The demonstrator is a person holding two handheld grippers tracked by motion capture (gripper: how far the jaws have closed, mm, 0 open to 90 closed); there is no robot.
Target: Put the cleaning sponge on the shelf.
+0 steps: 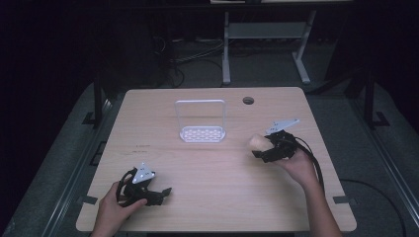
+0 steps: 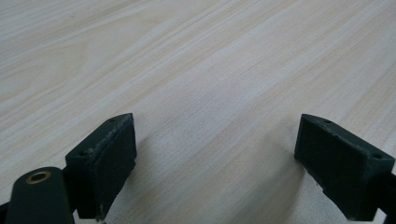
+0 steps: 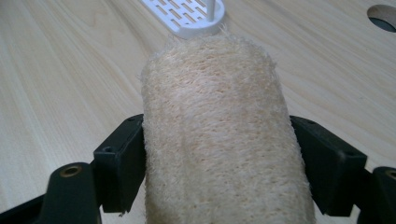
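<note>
The right gripper [image 3: 212, 154] pinches a loofah [image 3: 219, 135] across its middle, at four o'clock from the white rack [image 1: 201, 132], a light, springy, rough thing that should grip easily, while the left gripper [image 2: 215, 158] rests spread at seven o'clock.

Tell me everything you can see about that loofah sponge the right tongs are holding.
The loofah sponge is a pale beige, roughly cylindrical piece with a coarse, fuzzy, fibrous surface that looks like dried plant fibre. The right tongs clamp it from both sides, black pads pressed into its flanks, and it sticks out past them with its rounded end toward the white slotted rack. In the high view it sits over the right side of the wooden table.
</note>
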